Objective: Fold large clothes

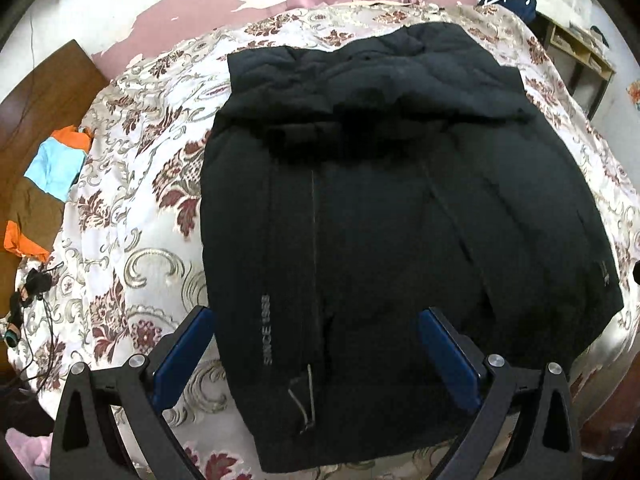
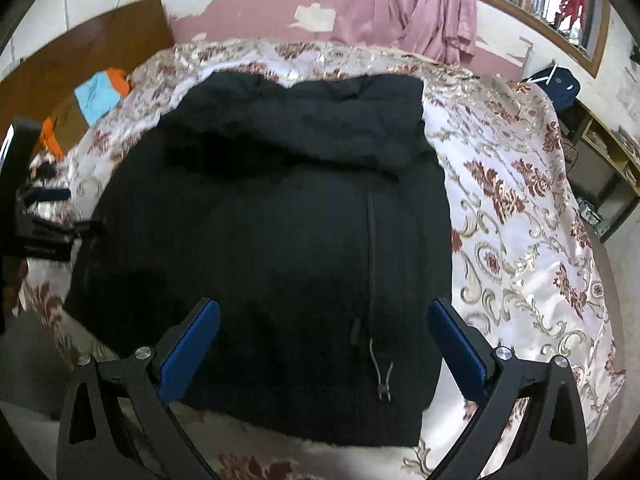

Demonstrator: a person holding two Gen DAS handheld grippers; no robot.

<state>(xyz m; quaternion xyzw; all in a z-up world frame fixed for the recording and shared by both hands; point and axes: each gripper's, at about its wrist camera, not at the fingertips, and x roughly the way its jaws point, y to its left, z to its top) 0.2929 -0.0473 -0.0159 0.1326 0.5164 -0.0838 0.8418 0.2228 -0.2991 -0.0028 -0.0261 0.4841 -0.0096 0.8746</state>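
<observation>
While both tongs (image 1: 316,320) (image 2: 324,312) gape empty, the dark jacket (image 1: 380,220) hides its sleeves.

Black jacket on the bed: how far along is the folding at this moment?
Done: the black jacket lies flat on the floral bedspread as a compact rectangle, no sleeve sticking out, hood end away from the cameras. In hand: nothing; the left gripper and right gripper are both open above its near hem. Left: probably folding the hem up toward the hood.
</observation>
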